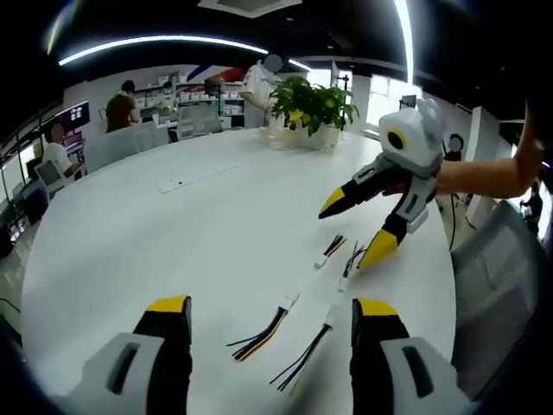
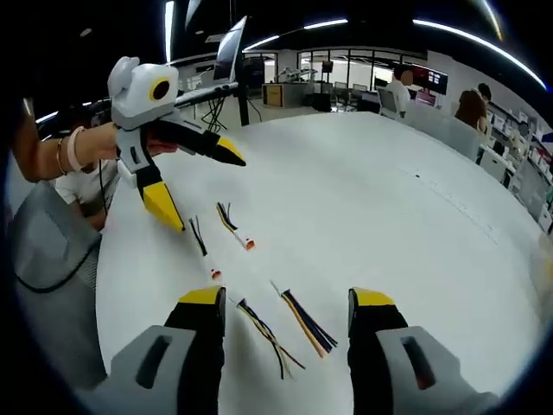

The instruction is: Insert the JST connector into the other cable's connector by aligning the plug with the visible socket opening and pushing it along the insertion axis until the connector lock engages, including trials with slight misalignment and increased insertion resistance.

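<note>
Four short cable pigtails with connectors lie loose on the white counter (image 1: 155,242), none gripped. In the left gripper view, two lie just ahead of the left claw (image 1: 271,313): a multicoloured cable (image 1: 263,333) with its white connector pointing away, and a darker cable (image 1: 304,354) beside it, nearer the right-hand jaw. Two more, a striped cable (image 1: 331,249) and a dark cable (image 1: 352,259), lie farther out, just beside the lower yellow tip of the right claw (image 1: 356,226). The two pairs are apart, and no connector is mated to another.

The left claw stands wide, jaws well apart and holding nothing, above the counter. The right claw, held by a person's hand (image 1: 454,177), is also spread wide and empty, tips angled down toward the farther pair; whether the lower tip touches the counter cannot be told.

In the right gripper view the right claw (image 2: 287,298) shows wide and empty, with two cables between its jaws.

Beyond, a potted plant (image 1: 313,108) stands at the counter's far edge, and seated people (image 1: 119,108) occupy the office behind.
</note>
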